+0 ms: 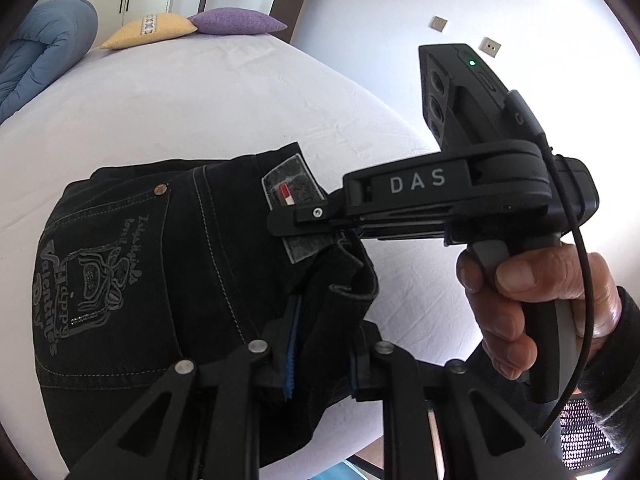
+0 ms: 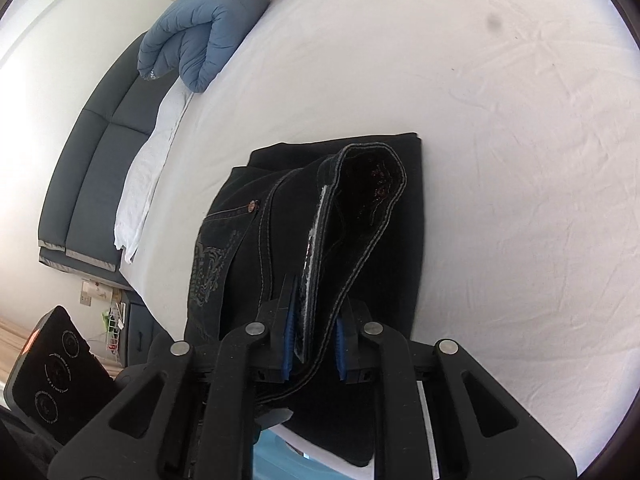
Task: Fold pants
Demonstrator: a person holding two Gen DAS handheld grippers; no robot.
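The black jeans (image 1: 132, 280) lie folded on the white bed sheet (image 1: 200, 92), back pocket with grey lettering up. My left gripper (image 1: 320, 360) is shut on the waistband edge near the bed's front edge. My right gripper (image 1: 296, 216) reaches in from the right and pinches the waistband by the leather patch (image 1: 292, 188). In the right wrist view the jeans (image 2: 384, 240) hang from my right gripper (image 2: 314, 348), whose blue pads (image 2: 286, 340) are closed on the lifted waistband. The layers under it lie flat on the sheet (image 2: 500, 160).
A rolled blue duvet (image 2: 200, 36) lies at the bed's head, with a yellow pillow (image 1: 148, 30) and a purple pillow (image 1: 236, 20) beside it. A dark padded headboard (image 2: 96, 160) runs along the edge. A black device (image 2: 52, 368) sits low at left.
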